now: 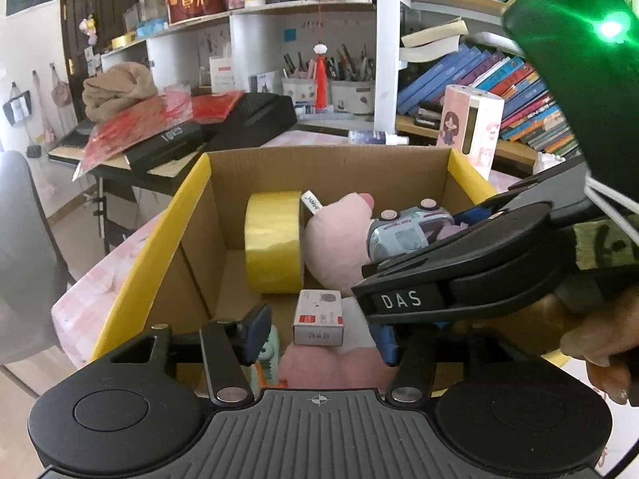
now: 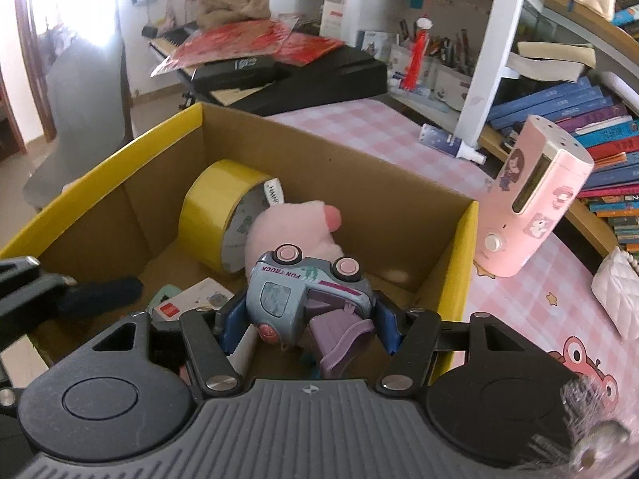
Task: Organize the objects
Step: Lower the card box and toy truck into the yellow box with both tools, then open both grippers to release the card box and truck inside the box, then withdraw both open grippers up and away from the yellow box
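Observation:
A cardboard box [image 1: 327,171] with yellow flaps holds a yellow tape roll [image 1: 273,239], a pink plush [image 1: 339,239] and a small white carton [image 1: 319,319]. My left gripper [image 1: 319,337] hangs low inside the box, open. The carton lies between its blue pads but they do not touch it. One of its fingers [image 2: 100,295] shows at the left of the right wrist view. My right gripper [image 2: 307,319] is shut on a grey-blue toy truck [image 2: 295,291], tipped on its side over the plush [image 2: 295,223] inside the box [image 2: 359,175]. The truck [image 1: 407,231] also shows in the left wrist view.
A teal toy [image 1: 267,351] lies under the left finger. On the pink checked tablecloth [image 2: 359,127] beside the box stand a pink device [image 2: 535,199] and a spray bottle [image 2: 451,143]. Bookshelves [image 2: 579,119] rise behind; a keyboard piled with red sheets [image 2: 259,48] sits at the back left.

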Demonstrator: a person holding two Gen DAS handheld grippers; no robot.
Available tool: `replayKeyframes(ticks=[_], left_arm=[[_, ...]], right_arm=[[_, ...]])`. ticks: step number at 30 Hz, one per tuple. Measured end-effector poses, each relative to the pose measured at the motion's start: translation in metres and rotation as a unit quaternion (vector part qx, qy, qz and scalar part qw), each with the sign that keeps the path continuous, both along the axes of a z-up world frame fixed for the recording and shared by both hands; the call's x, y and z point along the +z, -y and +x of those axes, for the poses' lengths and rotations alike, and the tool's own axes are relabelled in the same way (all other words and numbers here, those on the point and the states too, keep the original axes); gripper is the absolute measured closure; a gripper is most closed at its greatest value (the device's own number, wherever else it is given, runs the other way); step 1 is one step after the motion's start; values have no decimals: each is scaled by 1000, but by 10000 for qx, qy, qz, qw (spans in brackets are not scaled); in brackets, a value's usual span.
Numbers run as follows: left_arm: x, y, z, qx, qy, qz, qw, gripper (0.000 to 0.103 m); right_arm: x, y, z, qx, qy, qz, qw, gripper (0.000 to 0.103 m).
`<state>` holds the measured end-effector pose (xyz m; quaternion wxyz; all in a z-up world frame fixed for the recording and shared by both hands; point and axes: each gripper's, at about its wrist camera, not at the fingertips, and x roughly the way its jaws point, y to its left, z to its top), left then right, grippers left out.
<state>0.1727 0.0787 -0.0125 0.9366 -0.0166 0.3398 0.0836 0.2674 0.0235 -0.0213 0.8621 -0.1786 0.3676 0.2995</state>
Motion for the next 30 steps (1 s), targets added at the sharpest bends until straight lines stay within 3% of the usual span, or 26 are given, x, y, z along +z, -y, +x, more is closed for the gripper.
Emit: replayKeyframes(ticks=[5,6,8,14,22,30], left_arm=[[2,-1,-3,22,15,16,10000,45],[3,-1,-4,40,34,33,10000,43],[5,-2,-7,68,103,23,9999,29],[13,-1,-17,-32,268,12,9996,20],[28,2,-39,-191,562,-84,9982,18],[36,1,-72,-320,642,-201,9972,13]], right_arm=[[0,-2,1,96,-102,-32,9999,40],[0,-3,1,93,-108,-30,9999,39],[0,-2,1,48,-81,-14,10000,35],[11,11,-7,-209,-3,410,9989,31],[39,40,-45,-650,473,867,9930,27],[59,76,-96,-1296,1043,1167,9791,19]])
